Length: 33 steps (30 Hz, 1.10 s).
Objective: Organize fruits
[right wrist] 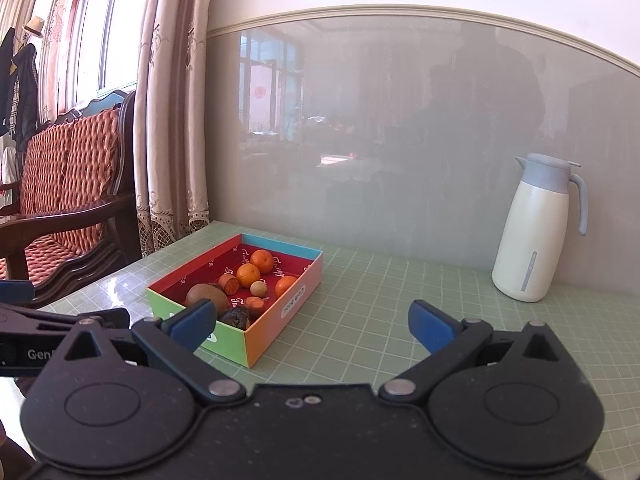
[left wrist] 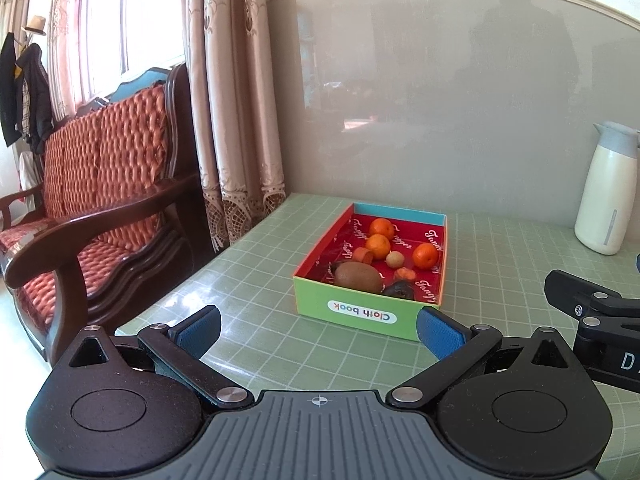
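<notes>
A shallow cardboard box (left wrist: 362,312) with a red inside and a green front wall reading "Cloth book" stands on the green checked table. In it lie three small oranges (left wrist: 378,246), a brown kiwi (left wrist: 357,276), a pale round fruit (left wrist: 395,259), two orange pieces (left wrist: 363,255) and a dark fruit (left wrist: 398,291). The box (right wrist: 276,320) also shows in the right wrist view, with the kiwi (right wrist: 200,295) near its front. My left gripper (left wrist: 318,330) is open and empty, just in front of the box. My right gripper (right wrist: 312,326) is open and empty, to the right of the box's near corner.
A white thermos jug (right wrist: 534,232) with a grey lid stands at the back right by the grey wall panel. A wooden sofa with red cushions (left wrist: 100,184) and curtains (left wrist: 236,120) lie left of the table's left edge. The right gripper's body (left wrist: 592,320) shows at the right.
</notes>
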Each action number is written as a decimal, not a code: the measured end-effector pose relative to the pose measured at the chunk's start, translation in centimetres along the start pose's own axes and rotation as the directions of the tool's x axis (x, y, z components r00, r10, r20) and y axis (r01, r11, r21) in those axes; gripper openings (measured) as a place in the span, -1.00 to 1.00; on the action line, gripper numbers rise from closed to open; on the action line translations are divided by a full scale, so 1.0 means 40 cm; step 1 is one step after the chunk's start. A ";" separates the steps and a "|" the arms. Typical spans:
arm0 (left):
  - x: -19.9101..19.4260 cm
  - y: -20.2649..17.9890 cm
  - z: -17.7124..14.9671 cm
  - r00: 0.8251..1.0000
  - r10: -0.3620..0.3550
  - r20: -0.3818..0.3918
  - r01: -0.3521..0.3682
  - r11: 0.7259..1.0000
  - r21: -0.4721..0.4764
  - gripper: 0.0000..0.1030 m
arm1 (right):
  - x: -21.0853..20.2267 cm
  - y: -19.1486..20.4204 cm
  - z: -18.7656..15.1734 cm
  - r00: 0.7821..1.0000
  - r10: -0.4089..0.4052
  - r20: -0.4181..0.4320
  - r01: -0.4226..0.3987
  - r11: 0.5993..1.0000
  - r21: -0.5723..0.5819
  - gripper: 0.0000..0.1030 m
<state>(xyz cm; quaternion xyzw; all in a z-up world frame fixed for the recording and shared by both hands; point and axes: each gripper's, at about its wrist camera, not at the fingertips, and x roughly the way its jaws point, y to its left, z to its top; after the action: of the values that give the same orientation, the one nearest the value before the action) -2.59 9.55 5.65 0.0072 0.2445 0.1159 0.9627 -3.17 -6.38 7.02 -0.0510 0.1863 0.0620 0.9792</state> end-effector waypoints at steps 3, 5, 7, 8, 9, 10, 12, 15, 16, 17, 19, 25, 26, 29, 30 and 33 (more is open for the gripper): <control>0.004 0.002 0.001 1.000 -0.018 -0.010 0.018 1.000 -0.010 1.00 | -0.001 0.001 0.001 1.000 0.003 0.001 -0.003 1.000 -0.003 0.99; 0.008 0.002 0.000 1.000 -0.021 -0.017 0.021 1.000 -0.015 1.00 | 0.000 0.002 0.001 1.000 0.005 0.001 -0.005 1.000 -0.003 0.99; 0.010 0.001 -0.001 1.000 -0.023 -0.020 0.023 1.000 -0.014 1.00 | 0.000 0.004 0.001 1.000 0.006 0.003 -0.006 1.000 -0.004 0.99; 0.012 0.001 -0.002 0.999 -0.023 -0.022 0.023 1.000 -0.013 1.00 | -0.001 0.004 0.001 1.000 0.006 0.002 -0.006 1.000 -0.003 0.99; 0.012 0.000 -0.002 0.999 -0.022 -0.023 0.022 1.000 -0.012 1.00 | -0.001 0.004 0.000 1.000 0.008 0.003 -0.008 1.000 -0.002 0.99; 0.012 -0.001 -0.003 0.999 -0.021 -0.024 0.021 1.000 -0.011 1.00 | -0.001 0.005 0.001 1.000 0.008 0.003 -0.008 1.000 -0.003 0.99; 0.012 0.000 -0.003 0.999 -0.020 -0.025 0.019 1.000 -0.009 1.00 | -0.002 0.005 0.001 1.000 0.008 0.004 -0.008 1.000 -0.004 0.99; 0.014 -0.002 -0.004 1.000 -0.017 -0.025 0.017 1.000 -0.004 1.00 | -0.002 0.006 0.001 1.000 0.008 0.005 -0.008 1.000 -0.005 0.99; 0.015 -0.003 -0.004 0.999 -0.017 -0.027 0.017 1.000 -0.002 1.00 | -0.002 0.006 0.001 1.000 0.007 0.005 -0.007 1.000 -0.005 0.99; 0.017 -0.003 -0.004 0.999 -0.019 -0.030 0.019 1.000 -0.001 1.00 | -0.002 0.006 0.001 1.000 0.008 0.004 -0.008 1.000 -0.004 0.99; 0.020 -0.003 -0.005 0.999 -0.021 -0.035 0.021 1.000 -0.003 1.00 | -0.003 0.007 0.001 1.000 0.009 0.005 -0.009 1.000 -0.003 0.99; 0.037 -0.003 -0.008 0.998 -0.048 -0.047 0.048 0.999 -0.007 1.00 | -0.002 0.008 0.002 1.000 0.009 0.005 -0.009 1.000 -0.003 0.99; 0.038 0.000 -0.009 0.996 -0.070 -0.046 0.069 0.997 -0.018 1.00 | -0.002 0.008 0.002 1.000 0.010 0.005 -0.010 1.000 -0.002 0.99; 0.031 0.004 -0.012 0.998 -0.064 -0.002 0.064 0.997 -0.032 1.00 | -0.001 0.008 0.004 1.000 0.012 0.010 -0.012 1.000 0.001 0.99; 0.028 0.003 -0.012 0.999 -0.046 0.013 0.046 0.999 -0.027 1.00 | -0.002 0.008 0.005 1.000 0.012 0.014 -0.012 1.000 0.002 0.99; 0.031 0.003 -0.011 0.999 -0.031 0.017 0.031 0.999 -0.024 1.00 | 0.002 0.006 0.008 1.000 0.008 0.021 -0.008 1.000 0.003 0.99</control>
<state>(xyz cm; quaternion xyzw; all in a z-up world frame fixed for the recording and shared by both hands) -1.79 9.93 4.70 -0.0074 0.2351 0.1039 0.9664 -3.02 -6.09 7.25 -0.0479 0.1765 0.0663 0.9809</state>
